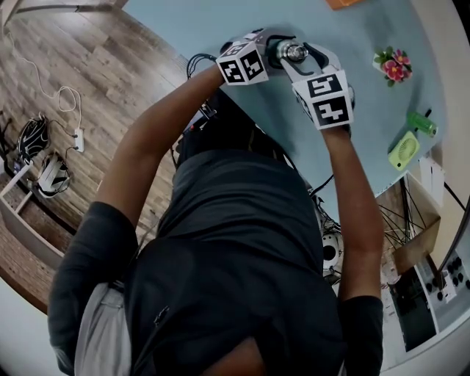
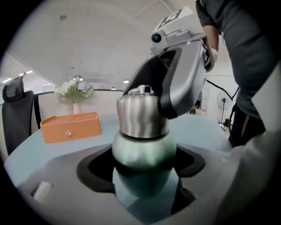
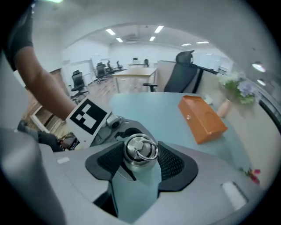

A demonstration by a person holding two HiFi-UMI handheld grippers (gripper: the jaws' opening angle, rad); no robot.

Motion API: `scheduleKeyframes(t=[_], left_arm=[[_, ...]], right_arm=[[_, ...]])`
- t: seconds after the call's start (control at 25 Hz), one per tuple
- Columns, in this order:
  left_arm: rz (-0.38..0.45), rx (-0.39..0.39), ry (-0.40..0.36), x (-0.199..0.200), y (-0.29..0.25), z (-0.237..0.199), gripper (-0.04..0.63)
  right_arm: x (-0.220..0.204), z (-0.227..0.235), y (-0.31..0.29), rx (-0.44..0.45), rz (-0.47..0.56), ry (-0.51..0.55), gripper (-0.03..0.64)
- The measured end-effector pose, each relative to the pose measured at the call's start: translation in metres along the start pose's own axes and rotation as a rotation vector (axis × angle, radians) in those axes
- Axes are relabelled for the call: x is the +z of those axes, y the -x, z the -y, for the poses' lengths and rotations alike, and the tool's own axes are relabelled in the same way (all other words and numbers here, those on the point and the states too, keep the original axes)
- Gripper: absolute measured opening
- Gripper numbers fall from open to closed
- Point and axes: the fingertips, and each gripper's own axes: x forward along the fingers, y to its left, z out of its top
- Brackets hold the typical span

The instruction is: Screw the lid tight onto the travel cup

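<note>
- Firstly, the left gripper [image 2: 141, 176] is clenched round the green body of the travel cup [image 2: 144, 147], pads against both its sides.
- The cup stands upright between the two grippers, at the person's edge of the pale blue table [image 1: 220, 22].
- Its steel lid [image 2: 140, 116], with a ring on top, sits on the cup.
- The right gripper [image 3: 139, 160] grasps that lid from above, ribbed pads pressed on either side.
- An orange box [image 3: 202, 118] lies further back on the table.

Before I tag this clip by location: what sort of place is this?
Likely an open-plan office: rows of desks, swivel chairs, ceiling light panels and a high-backed chair beside the round blue table.
</note>
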Motion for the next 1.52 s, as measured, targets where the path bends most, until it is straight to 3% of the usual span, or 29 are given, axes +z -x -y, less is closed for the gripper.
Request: scheduleKeyframes(t=[0.08, 0.2, 0.72, 0.84, 1.0, 1.12, 1.28, 1.4, 1.52], left_arm=[[0.004, 0.007, -0.002, 0.0, 0.0, -0.001, 0.43], [0.001, 0.003, -0.005, 0.0, -0.001, 0.0, 0.43], [-0.001, -0.008, -0.002, 0.0, -0.004, 0.001, 0.428], [-0.002, -0.008, -0.001, 0.0, -0.005, 0.0, 0.43], [-0.003, -0.01, -0.003, 0.0, -0.007, 0.0, 0.43], [0.001, -0.012, -0.003, -0.001, -0.007, -0.001, 0.429], [0.004, -0.012, -0.002, 0.0, -0.007, -0.001, 0.43], [0.005, -0.012, 0.0, 0.0, -0.009, -0.002, 0.429], [0.005, -0.014, 0.0, -0.001, -0.008, -0.002, 0.43]], right_arm=[[-0.001, 0.001, 0.001, -0.078, 0.022, -0.089, 0.241], [-0.005, 0.003, 0.003, -0.108, 0.035, -0.146, 0.239], [-0.007, 0.005, 0.003, -0.103, 0.023, -0.135, 0.239], [-0.007, 0.006, 0.002, -0.062, 0.015, -0.104, 0.241], [0.0, 0.003, 0.009, 0.082, 0.01, 0.087, 0.242], [0.005, -0.002, 0.015, 0.214, -0.039, 0.352, 0.242], [-0.009, -0.008, 0.013, 0.358, -0.198, 0.724, 0.242], [-0.014, -0.011, 0.004, 0.422, -0.263, 0.866, 0.242], [-0.02, -0.013, -0.005, 0.452, -0.3, 0.935, 0.241]])
